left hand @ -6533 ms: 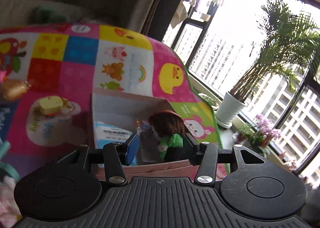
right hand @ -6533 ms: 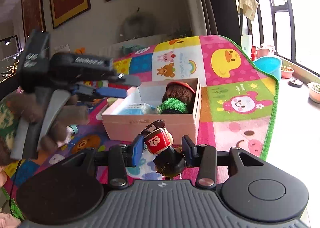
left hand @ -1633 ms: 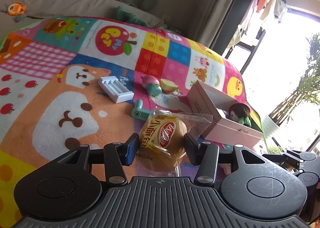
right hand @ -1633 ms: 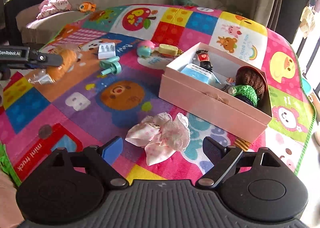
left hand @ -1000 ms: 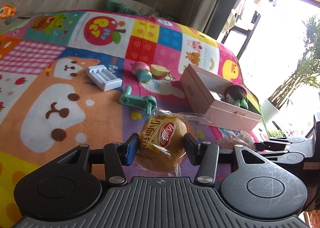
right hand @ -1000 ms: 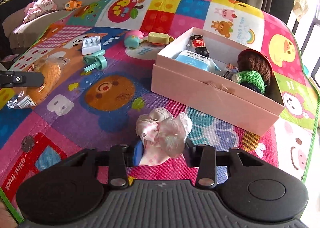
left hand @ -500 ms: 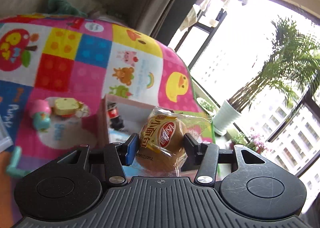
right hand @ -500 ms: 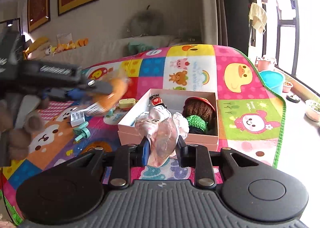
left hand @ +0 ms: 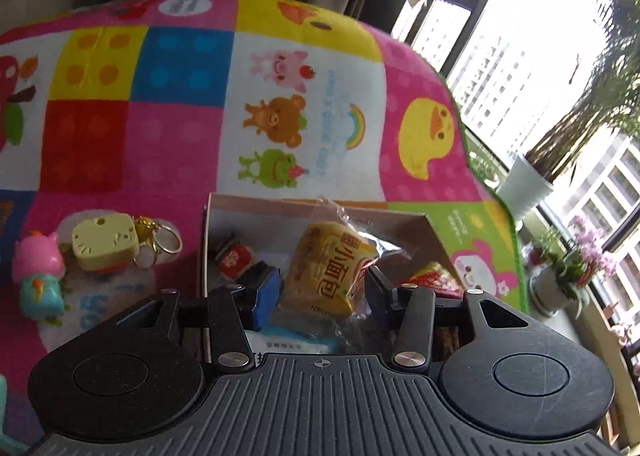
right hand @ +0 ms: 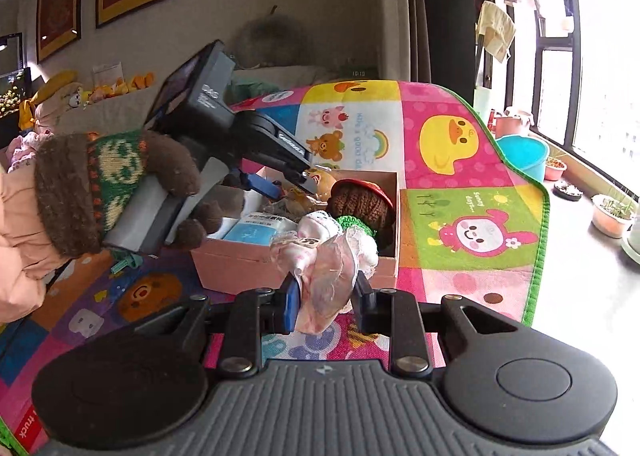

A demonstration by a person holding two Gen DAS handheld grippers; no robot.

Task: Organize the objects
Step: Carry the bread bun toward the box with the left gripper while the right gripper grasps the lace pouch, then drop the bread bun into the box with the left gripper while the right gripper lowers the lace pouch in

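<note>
The pale pink cardboard box (left hand: 320, 212) sits on the bright patchwork play mat (left hand: 180, 128), and it is crowded. In the left wrist view a small red-and-black toy figure (left hand: 232, 258) lies against its left wall, a flat blue-and-white packet (left hand: 292, 342) rests on its floor near the camera, and a strip of red foil wrapper (left hand: 434, 276) shows at the right. Over all this hangs the left gripper (left hand: 320, 290), its jaws apart, with the crinkly clear-wrapped yellow bread bun (left hand: 326, 270) tilted between them. The bun touches the right finger, while a narrow gap shows beside the blue pad (left hand: 266, 292) on the left. Outside the box lie a yellow cat-face keychain with a metal ring (left hand: 106, 242) and a glossy pink-and-teal toy figure (left hand: 36, 282).

The right wrist view shows what the left cannot: a knitted brown doll with a green collar (right hand: 362, 206) filling the box's right end, and the left gripper's black body held by a hand in a brown-and-green knitted glove (right hand: 120, 184), reaching in from the left. The right gripper (right hand: 324, 300) is short of the box's near wall, jaws clamped on a soft, frilly pink-and-white fabric scrunchie (right hand: 324, 256), which blocks part of the box. A blue plastic basin (right hand: 520, 154) stands past the mat.
</note>
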